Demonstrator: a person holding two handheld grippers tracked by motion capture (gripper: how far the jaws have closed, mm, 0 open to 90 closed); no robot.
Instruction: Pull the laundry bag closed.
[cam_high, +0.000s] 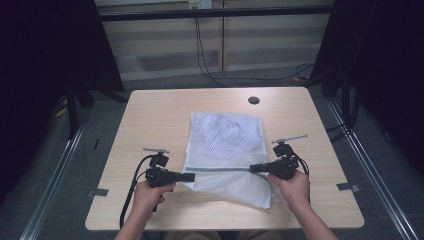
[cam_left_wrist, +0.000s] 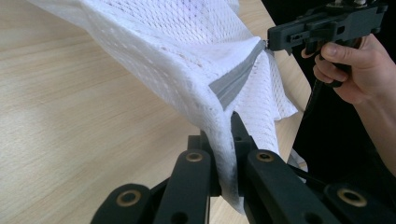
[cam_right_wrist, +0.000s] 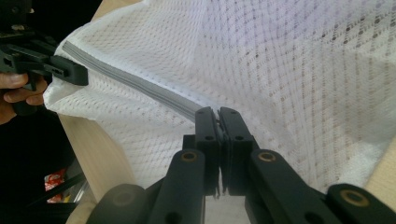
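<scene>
The mesh bag (cam_high: 226, 145) is white, perforated cloth with a smooth grey zipper band (cam_left_wrist: 232, 84). The table (cam_high: 155, 115) is pale matt wood-grain. The fingers (cam_right_wrist: 207, 135) look matt black plastic.

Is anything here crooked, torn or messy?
Nothing looks damaged or spilled. The white mesh laundry bag is lifted off the table at its near end, stretched along its grey zipper between left gripper and right gripper.

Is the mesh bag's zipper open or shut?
Shut: the grey zipper runs as one unbroken strip across the mesh bag, with no gap.
</scene>
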